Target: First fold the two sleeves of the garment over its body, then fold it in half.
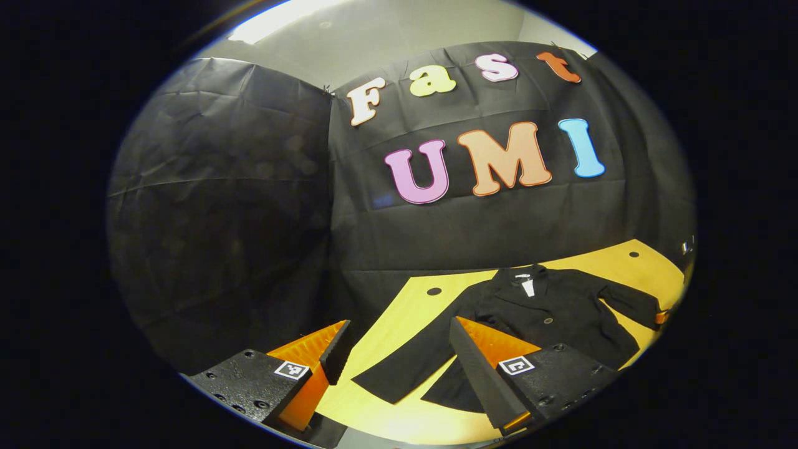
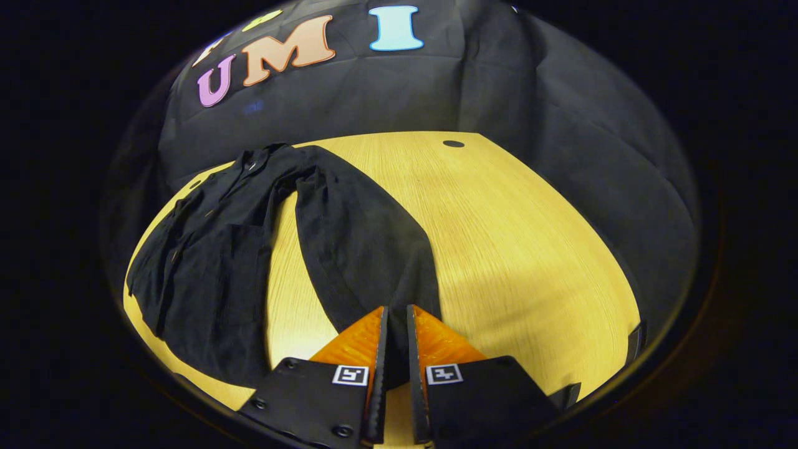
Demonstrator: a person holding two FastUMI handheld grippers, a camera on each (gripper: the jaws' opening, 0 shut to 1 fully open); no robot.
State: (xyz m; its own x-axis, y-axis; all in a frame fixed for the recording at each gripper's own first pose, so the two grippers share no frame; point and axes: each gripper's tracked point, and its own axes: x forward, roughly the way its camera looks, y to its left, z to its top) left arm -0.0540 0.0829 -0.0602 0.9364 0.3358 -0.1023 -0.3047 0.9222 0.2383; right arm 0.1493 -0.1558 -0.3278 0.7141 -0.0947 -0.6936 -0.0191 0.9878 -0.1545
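Note:
A black jacket [image 1: 548, 312] lies face up on the yellow wooden table [image 1: 629, 262], collar towards the cloth wall. My left gripper [image 1: 396, 330] hovers open above the near table edge. The cuff end of one sleeve [image 1: 399, 374] lies flat just beyond and between its fingers, untouched. In the right gripper view the jacket's body [image 2: 206, 262] lies at the left, and the other sleeve [image 2: 361, 237] runs from the shoulder down to my right gripper [image 2: 397, 312]. That gripper is shut on the cuff, with black cloth pinched between its orange fingers [image 2: 355, 340].
Bare table [image 2: 530, 249] spreads to the right of the held sleeve, with a round hole [image 2: 453, 143] near its far edge. Two more holes [image 1: 434, 291] [image 1: 634, 254] flank the jacket's collar. The black cloth wall stands close behind the table.

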